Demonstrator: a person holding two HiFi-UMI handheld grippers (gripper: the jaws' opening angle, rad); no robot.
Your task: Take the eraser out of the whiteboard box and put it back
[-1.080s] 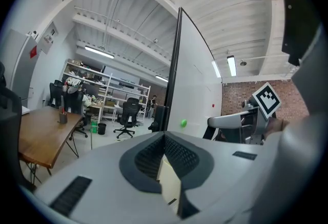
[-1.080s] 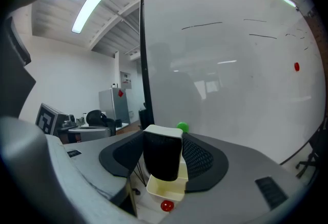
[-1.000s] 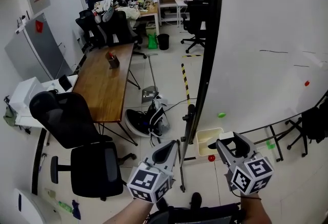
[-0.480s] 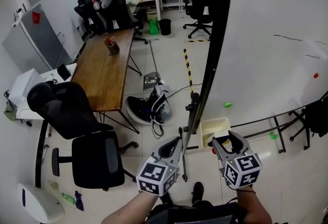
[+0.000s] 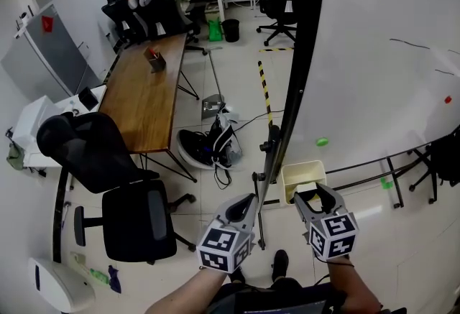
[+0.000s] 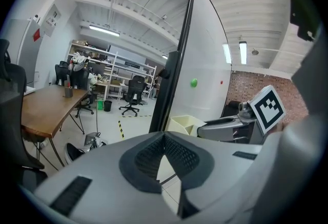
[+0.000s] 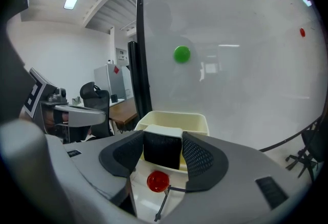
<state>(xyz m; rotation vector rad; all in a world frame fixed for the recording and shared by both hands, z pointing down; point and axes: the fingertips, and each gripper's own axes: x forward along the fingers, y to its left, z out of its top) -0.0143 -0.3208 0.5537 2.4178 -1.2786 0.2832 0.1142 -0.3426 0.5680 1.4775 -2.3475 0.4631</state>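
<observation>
The eraser (image 7: 162, 150), black with a white top, sits clamped between the 2 jaws of my right gripper (image 5: 315, 196). It hangs at the near edge of the cream whiteboard box (image 7: 154, 114), in front of the box's open top. I cannot tell whether its lower end dips inside. Of the box itself I see only pale inner walls. It sits at the foot of the whiteboard (image 5: 374, 54), close to the board's dark frame edge.

Just below the eraser in the right gripper view there is 1 round red thing (image 7: 158, 181); what it rests on I cannot make out. Higher up, 1 green magnet (image 7: 182, 54) sticks to the whiteboard above the box.

My left gripper (image 5: 248, 199) is beside the right one, on the other side of the frame edge. Its jaws are pressed together at the tips, with nothing between them.

Further off to the left stands a long wooden table (image 5: 147, 97) with 1 small holder (image 5: 152, 59) on top. A black office chair (image 5: 122, 190) stands at the table's near end.
</observation>
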